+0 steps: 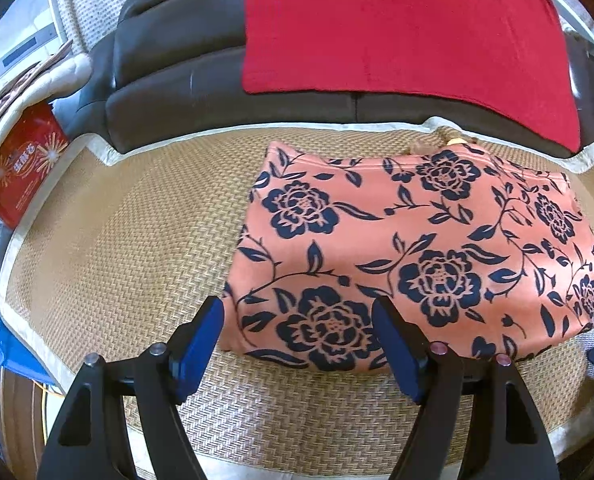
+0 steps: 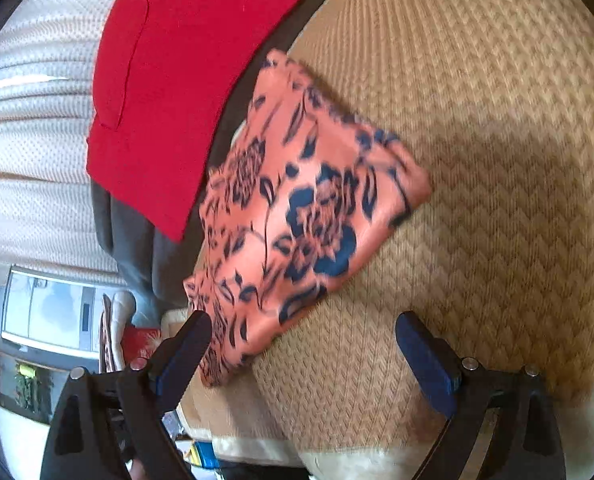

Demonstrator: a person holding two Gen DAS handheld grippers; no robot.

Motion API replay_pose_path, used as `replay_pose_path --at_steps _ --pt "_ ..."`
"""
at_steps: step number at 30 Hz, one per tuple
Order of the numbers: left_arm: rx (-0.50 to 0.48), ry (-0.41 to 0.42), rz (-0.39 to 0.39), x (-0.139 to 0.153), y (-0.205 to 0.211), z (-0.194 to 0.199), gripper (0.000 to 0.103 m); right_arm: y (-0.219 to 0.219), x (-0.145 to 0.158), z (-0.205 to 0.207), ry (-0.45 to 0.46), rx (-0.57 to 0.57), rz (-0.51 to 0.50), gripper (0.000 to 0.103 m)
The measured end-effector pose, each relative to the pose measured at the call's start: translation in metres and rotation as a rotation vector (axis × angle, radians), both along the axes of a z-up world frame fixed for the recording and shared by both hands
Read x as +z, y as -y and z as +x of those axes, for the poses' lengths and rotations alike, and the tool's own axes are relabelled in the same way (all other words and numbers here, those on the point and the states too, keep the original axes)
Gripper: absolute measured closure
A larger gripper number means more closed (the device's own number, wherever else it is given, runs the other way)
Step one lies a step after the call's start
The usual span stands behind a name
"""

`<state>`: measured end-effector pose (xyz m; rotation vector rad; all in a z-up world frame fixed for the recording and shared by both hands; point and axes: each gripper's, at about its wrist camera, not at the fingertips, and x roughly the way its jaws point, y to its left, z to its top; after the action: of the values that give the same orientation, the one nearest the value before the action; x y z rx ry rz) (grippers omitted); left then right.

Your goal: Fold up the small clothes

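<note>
The folded garment [image 1: 417, 256] is lying on the woven mat [image 1: 117, 264], toward its right side. Behind the mat, a cloth [image 1: 409, 36] is lying on the cushions [image 1: 177, 60]. A box [image 1: 21, 164] is sitting left of the mat.

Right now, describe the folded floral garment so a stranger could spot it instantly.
Start at the woven straw mat. The folded garment lies flat on it, below the plain red cloth. It alone is orange-pink with dark navy flowers.
</note>
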<state>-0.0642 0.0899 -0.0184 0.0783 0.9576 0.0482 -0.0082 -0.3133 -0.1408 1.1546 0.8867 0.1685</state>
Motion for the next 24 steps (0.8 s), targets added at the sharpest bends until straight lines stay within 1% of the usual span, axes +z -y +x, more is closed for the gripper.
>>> replay_pose_path --at_steps 2,5,11,18,24 --pt "-0.004 -0.001 0.001 0.0 0.002 0.001 0.026 0.006 -0.001 0.005 -0.005 -0.032 0.01 0.008" --pt "-0.009 -0.006 0.008 0.0 0.004 0.002 0.026 0.017 -0.004 0.009 0.001 -0.071 0.066 0.008" --pt "-0.011 -0.021 0.007 -0.005 0.005 0.006 0.026 0.033 -0.004 0.017 0.003 -0.128 0.09 0.008" --pt "-0.021 -0.034 0.007 -0.009 0.009 0.007 0.026 0.056 0.001 0.017 -0.007 -0.157 0.087 0.008" --pt "-0.025 -0.042 0.005 -0.011 0.011 0.01 0.026 0.065 0.006 0.031 -0.009 -0.164 0.068 0.008"
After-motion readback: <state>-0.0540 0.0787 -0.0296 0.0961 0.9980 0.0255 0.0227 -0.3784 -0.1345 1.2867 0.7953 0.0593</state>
